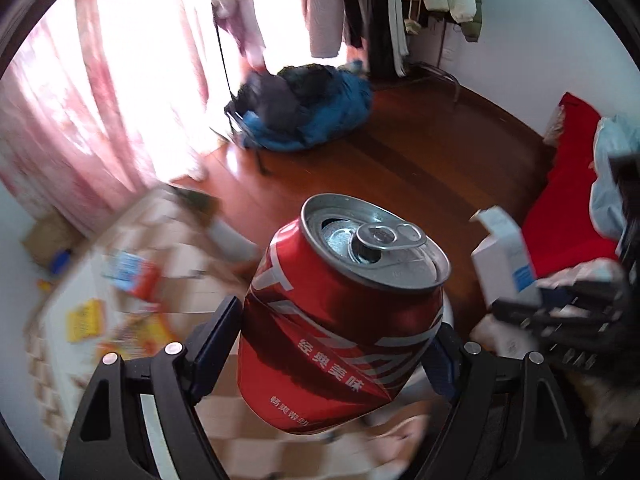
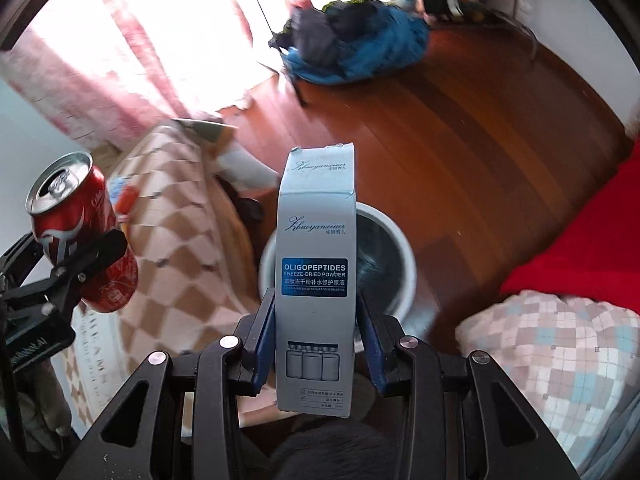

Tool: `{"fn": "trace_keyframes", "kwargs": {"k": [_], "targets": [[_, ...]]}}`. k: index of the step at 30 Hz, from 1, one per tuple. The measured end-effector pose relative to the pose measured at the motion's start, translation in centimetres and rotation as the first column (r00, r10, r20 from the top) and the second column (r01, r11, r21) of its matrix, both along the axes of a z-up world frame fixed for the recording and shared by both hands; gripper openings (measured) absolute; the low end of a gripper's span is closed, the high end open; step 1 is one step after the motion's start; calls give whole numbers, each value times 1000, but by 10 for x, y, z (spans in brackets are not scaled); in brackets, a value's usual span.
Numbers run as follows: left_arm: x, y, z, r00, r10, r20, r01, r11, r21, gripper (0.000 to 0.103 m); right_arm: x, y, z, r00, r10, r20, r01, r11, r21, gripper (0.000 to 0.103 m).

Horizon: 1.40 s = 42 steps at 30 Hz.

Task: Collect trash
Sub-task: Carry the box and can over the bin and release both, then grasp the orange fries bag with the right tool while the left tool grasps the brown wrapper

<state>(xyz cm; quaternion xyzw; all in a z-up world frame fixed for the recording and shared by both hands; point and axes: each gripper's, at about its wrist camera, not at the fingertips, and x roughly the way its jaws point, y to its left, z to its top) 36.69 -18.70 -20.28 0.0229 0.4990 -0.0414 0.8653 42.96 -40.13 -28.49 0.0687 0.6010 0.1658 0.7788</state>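
Observation:
A dented red drink can, its pull-tab top open, is clamped in my left gripper, tilted up and away from me. The right wrist view shows the same can at the far left, held over a checkered cloth. My right gripper is shut on a tall pale grey carton printed "OLIGOPEPTIDES", held upright. Directly behind and below the carton stands a white round bin with a dark liner, on the wooden floor. The carton also shows at the right of the left wrist view.
A checkered tablecloth covers a table at left, with colourful packets on it. A blue bag lies on the wooden floor by pink curtains. Red fabric and a checkered cushion lie at right. Clothes hang behind.

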Motion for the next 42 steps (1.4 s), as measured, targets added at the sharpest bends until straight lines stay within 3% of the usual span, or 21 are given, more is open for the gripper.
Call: {"fn": "trace_keyframes", "kwargs": {"k": [4, 7, 12, 14, 16, 18, 19, 20, 23, 32, 42], "targets": [[37, -18, -42, 991, 23, -128, -38, 993, -110, 81, 23, -15, -40, 997, -26, -67, 26, 1000, -1, 40], [60, -24, -76, 971, 35, -236, -74, 984, -159, 81, 40, -20, -72, 991, -33, -127, 35, 999, 15, 40], [81, -19, -114, 936, 80, -344, -137, 980, -147, 82, 58, -14, -120, 976, -16, -217, 28, 998, 54, 41], [84, -17, -124, 925, 96, -367, -157, 978, -138, 89, 66, -10, -138, 969, -7, -248, 25, 997, 70, 42], [85, -14, -129, 918, 118, -378, -177, 976, -125, 95, 71, -4, -154, 961, 1, -277, 24, 996, 88, 49], [87, -13, -132, 915, 141, -379, -195, 975, -110, 96, 73, -2, -164, 957, -13, -290, 41, 995, 90, 77], [85, -11, -131, 916, 150, -372, -202, 974, -104, 96, 73, -1, -168, 957, -18, -290, 44, 995, 85, 78], [84, -11, -129, 919, 157, -362, -203, 974, -95, 96, 71, 0, -170, 957, -22, -289, 46, 996, 76, 79], [76, -8, -124, 927, 195, -321, -214, 976, -24, 96, 66, 2, -170, 956, -28, -293, 39, 999, 32, 103], [49, 0, -125, 910, 247, -334, -249, 968, 37, 96, 39, 1, -150, 970, -33, -240, -4, 989, -151, 103], [31, -6, -104, 917, 251, -310, -247, 968, 53, 96, 22, -6, -116, 978, -36, -204, 1, 986, -165, 103]]}}
